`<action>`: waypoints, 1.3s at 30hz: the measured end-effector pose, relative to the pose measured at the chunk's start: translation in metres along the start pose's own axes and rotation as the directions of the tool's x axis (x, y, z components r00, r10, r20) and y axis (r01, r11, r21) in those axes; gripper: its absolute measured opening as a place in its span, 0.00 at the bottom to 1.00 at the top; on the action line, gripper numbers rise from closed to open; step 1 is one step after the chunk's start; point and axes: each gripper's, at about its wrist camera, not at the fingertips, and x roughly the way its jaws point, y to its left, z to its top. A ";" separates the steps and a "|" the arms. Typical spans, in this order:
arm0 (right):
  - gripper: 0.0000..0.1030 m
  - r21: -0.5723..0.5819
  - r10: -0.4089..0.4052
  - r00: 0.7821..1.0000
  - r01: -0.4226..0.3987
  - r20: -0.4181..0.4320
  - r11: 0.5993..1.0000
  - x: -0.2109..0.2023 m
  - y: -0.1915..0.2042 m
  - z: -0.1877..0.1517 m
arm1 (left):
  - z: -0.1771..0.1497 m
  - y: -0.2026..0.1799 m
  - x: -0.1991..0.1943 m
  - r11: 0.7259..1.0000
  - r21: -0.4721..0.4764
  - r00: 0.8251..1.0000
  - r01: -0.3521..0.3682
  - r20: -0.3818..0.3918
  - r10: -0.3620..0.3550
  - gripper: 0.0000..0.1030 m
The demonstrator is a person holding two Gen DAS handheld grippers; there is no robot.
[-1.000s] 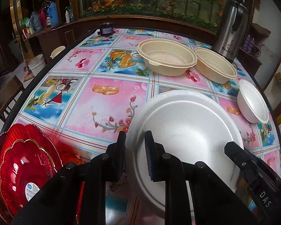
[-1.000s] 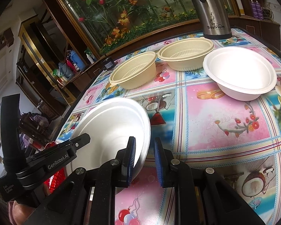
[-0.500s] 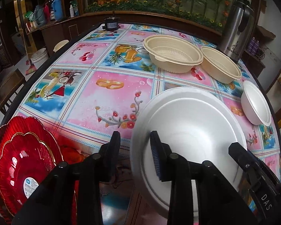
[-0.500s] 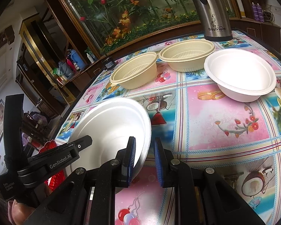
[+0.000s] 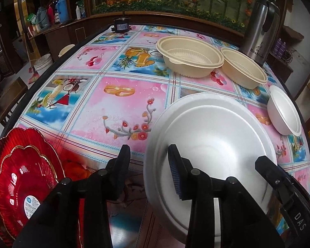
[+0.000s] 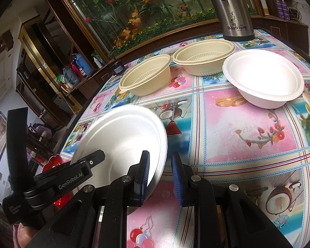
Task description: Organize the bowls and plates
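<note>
**Release of White Plate at Table Edge**

Patterned tablecloth (image 5: pixel 117 111) covers the round table. White plate (image 5: pixel 212 144) sits at the near edge, apparently two stacked. Left gripper (image 5: pixel 148 165) straddles its rim, jaws opening, pads clear. Right gripper (image 6: pixel 160 173) straddles the opposite rim, jaws opening, grip apparently released. Red plates (image 5: pixel 24 181) are stacked just left. Remaining, by judgement: two beige bowls (image 5: pixel 190 55) and one white bowl (image 6: pixel 262 82) stand unstacked near the kettle (image 5: pixel 260 33).

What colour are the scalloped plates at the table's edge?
Red plates with a gold line; the left wrist view shows them best.
</note>
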 end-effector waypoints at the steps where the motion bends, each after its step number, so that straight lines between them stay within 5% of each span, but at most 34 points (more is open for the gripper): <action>1: 0.24 0.001 0.001 1.000 -0.001 0.001 1.000 -0.001 0.000 0.000 | 0.000 0.000 0.000 1.000 0.001 1.000 -0.002 0.000 0.002 0.35; 8: 0.29 0.015 0.011 1.000 -0.011 0.011 1.000 -0.003 -0.001 0.001 | 0.000 -0.002 0.004 1.000 -0.001 1.000 -0.018 -0.004 0.018 0.48; 25: 0.29 0.013 -0.003 1.000 0.003 0.030 1.000 -0.004 0.001 -0.001 | 0.001 -0.006 -0.004 0.999 0.035 1.000 -0.019 0.024 0.018 0.48; 39: 0.19 -0.050 -0.040 0.998 0.042 0.043 0.998 -0.003 0.009 -0.006 | -0.002 -0.007 -0.011 0.998 0.066 0.999 0.007 0.030 -0.009 0.20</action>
